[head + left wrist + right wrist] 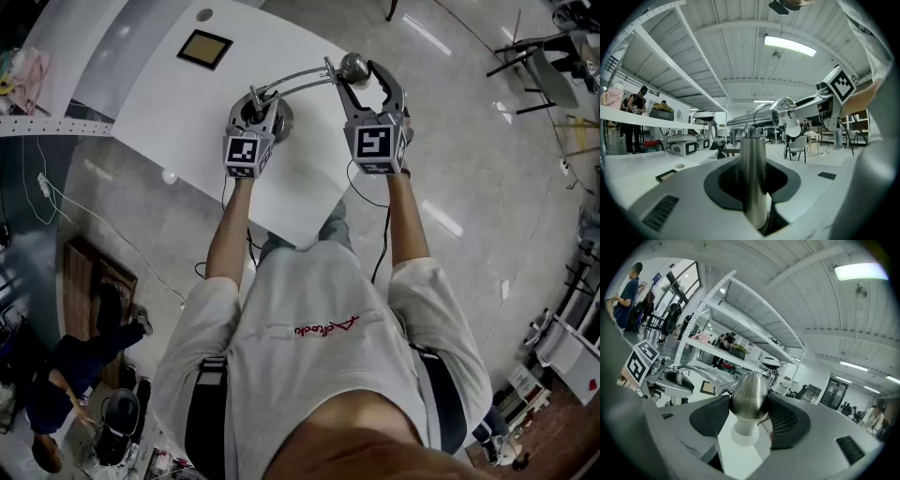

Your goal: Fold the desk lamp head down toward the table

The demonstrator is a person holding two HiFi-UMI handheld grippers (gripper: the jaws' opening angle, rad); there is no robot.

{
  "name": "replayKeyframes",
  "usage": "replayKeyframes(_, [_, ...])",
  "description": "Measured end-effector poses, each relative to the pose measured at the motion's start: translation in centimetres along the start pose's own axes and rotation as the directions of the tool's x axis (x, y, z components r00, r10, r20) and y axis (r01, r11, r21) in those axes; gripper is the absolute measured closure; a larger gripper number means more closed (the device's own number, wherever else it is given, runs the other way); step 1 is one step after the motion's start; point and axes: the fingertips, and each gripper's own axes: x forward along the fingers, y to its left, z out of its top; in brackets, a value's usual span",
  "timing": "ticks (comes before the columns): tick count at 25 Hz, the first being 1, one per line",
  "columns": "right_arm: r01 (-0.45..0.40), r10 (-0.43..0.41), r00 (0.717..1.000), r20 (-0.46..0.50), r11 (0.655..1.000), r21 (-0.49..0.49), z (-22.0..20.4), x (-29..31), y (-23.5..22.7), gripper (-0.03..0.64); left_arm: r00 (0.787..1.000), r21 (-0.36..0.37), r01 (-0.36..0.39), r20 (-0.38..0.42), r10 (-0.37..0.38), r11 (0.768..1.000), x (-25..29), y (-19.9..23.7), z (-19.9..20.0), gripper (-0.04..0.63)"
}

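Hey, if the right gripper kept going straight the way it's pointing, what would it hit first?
The lamp head: the right gripper is clamped on it, so nothing comes before that.

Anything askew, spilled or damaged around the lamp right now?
Nothing stands out. The left gripper is shut on the lamp post, and the right gripper is shut on the lamp head. Both sit squarely between the pads. The table shows no spill or damage.
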Motion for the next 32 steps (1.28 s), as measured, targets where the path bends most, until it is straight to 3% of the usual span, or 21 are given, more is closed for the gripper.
replayKeyframes(10, [-0.037,0.042,0.999,-0.016,0.97,0.241,-4.9,0.6,1.3,0.344,1.0,0.009,0.002,-0.005,-0.002,1.0,-0.1,-0.5,0.1,0.483])
replayKeyframes(19, [-0.038,0.043,0.999,-0.016,0.973,0.228,-4.9,0.4,1.3,0.344,1.0,0.004,-0.001,-0.012,0.001,1.0,0.0,-0.6,0.1,0.478])
replayKeyframes(24, [-0.001,0.014,0.999,-0.048,0.967,0.256,-5.8,-0.6,1.7,0.344,1.0,0.017,0.011,-0.026,-0.01,1.0,-0.7,-1.2,0.0,0.408])
replayKeyframes(32, [-0.004,0.022,0.998,-0.059,0.961,0.276,-6.3,-2.4,3.3,0.345,0.999,0.002,-0.021,-0.031,0.021,1.0,-2.8,-0.9,-0.2,0.408])
